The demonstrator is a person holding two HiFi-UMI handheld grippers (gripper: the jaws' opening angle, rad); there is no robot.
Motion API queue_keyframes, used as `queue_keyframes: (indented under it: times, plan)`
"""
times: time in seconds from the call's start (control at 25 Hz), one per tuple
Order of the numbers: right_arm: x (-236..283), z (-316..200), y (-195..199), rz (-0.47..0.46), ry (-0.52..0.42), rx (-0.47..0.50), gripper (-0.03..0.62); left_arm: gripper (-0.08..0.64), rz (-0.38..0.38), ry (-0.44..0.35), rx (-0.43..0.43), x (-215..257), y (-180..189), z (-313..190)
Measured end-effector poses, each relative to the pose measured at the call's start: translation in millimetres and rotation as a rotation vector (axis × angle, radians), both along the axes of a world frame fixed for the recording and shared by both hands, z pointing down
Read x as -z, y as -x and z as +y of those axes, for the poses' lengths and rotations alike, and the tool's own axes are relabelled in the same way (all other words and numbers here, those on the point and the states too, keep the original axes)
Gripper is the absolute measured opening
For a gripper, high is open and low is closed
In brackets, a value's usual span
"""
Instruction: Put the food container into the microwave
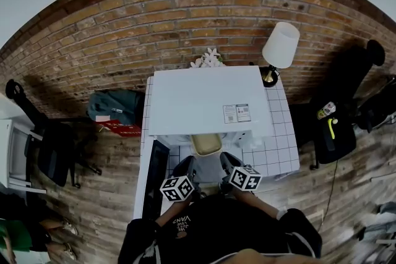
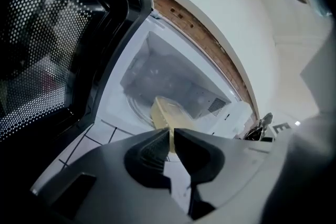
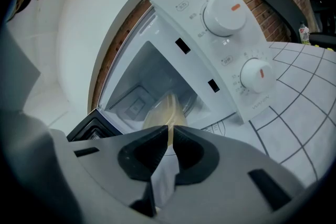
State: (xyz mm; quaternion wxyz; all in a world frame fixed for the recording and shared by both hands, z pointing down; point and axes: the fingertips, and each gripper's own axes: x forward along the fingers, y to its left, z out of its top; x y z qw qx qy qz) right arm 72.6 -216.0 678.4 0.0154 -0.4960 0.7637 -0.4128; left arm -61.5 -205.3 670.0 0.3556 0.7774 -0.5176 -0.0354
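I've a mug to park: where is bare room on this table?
Free: the tiled table right of the microwave, forward of the lamp. Crowded: the microwave's mouth, where the left gripper and right gripper pinch the food container, with the open door blocking the left side.

In your head view, the microwave (image 1: 210, 102) is hiding the food container's (image 1: 206, 144) far end; its top label (image 1: 237, 112) is showing too small to read.

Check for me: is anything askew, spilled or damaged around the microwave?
Nothing stands out. The microwave has its door open. The food container is at the cavity mouth, pinched by its rim in the left gripper and right gripper. No spill or damage shows on the tiled table.
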Motion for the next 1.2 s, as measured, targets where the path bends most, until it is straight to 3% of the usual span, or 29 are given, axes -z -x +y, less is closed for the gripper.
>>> queue_keyframes:
  times: [0.44, 1.2]
  plan:
    - [-4, -4, 5, 0.027, 0.005, 0.066, 0.008, 0.011, -0.095, -0.014, -0.118, -5, -19, 6]
    - [-1, -33, 17, 0.038, -0.008, 0.131, 0.008, 0.011, -0.079, -0.005, -0.103, -6, -20, -24]
